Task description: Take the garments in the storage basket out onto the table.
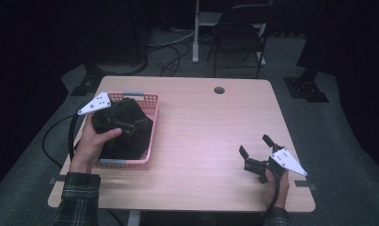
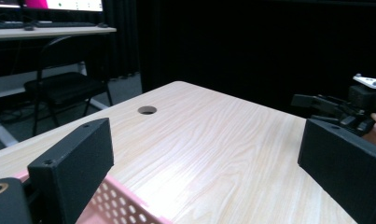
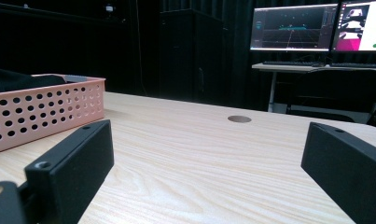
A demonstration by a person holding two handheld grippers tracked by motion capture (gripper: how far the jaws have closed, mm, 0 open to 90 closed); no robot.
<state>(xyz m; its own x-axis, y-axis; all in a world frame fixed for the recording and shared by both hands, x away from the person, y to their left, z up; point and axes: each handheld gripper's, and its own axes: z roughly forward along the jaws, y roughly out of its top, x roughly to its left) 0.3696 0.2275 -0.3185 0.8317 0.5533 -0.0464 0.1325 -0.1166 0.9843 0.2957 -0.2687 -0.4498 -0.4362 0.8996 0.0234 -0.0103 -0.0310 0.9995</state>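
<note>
both claws spread, empty — the left claw (image 1: pixel 130 123) over the pink basket (image 1: pixel 152 127) could snag its rim, tipping it.

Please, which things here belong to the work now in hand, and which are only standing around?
Belong to the work:
- pink basket
- dark cloth-like item lying in it
- left claw, open, over the basket
- right claw, open, low at the table's near right

Only standing around:
- round hole in the table
- chair
- monitors on a desk
</note>
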